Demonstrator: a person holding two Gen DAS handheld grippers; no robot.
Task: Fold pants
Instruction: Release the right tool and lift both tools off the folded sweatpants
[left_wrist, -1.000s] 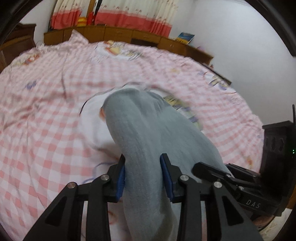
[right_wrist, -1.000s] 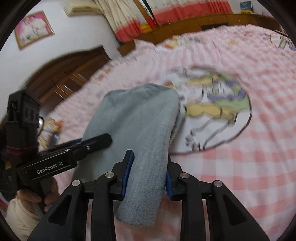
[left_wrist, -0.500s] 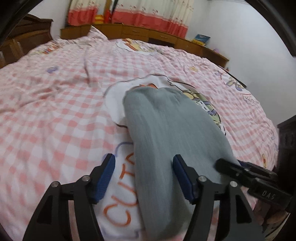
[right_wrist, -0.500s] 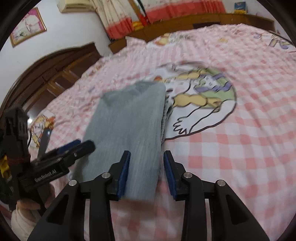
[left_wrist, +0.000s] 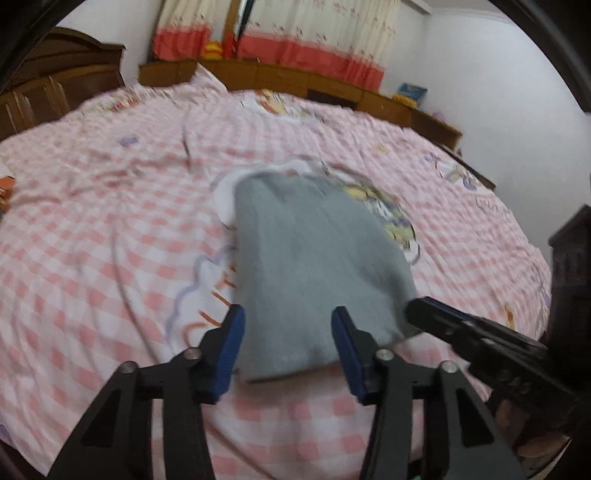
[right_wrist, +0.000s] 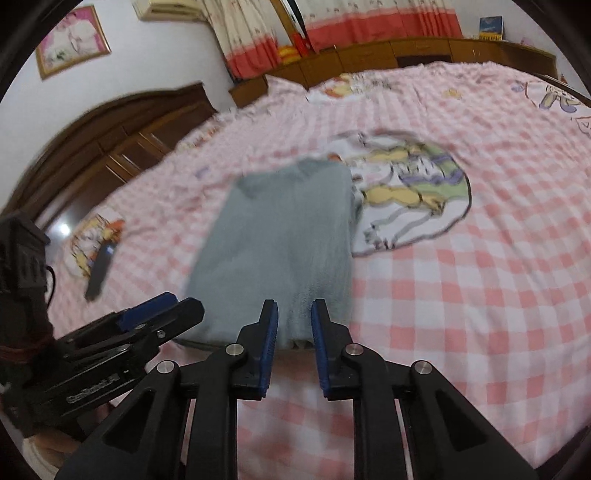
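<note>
The grey pants (left_wrist: 310, 273) lie folded into a thick rectangle on the bed (left_wrist: 92, 236), in the middle of both views. They rest on the pink and white checked cover, and their far end covers part of a round cartoon print (right_wrist: 410, 192) on this cover.

In the left wrist view, the left gripper (left_wrist: 288, 343) stands at the bottom centre of the frame, at the near edge of the pants. Its jaws have just been closing a little, but they are half open, and the blue pads (left_wrist: 231, 350) do not press the cloth. The near edge of the pants shows in the gap between them.

In the right wrist view, the right gripper (right_wrist: 294, 332) is at the bottom centre, at the near right corner of the pants. Its jaws have just been closing, and the gap is narrow. The cloth shows in this gap, but I cannot tell if the pads touch it.

A dark remote control (right_wrist: 99, 267) lies on the cover at the left of the right wrist view.
</note>
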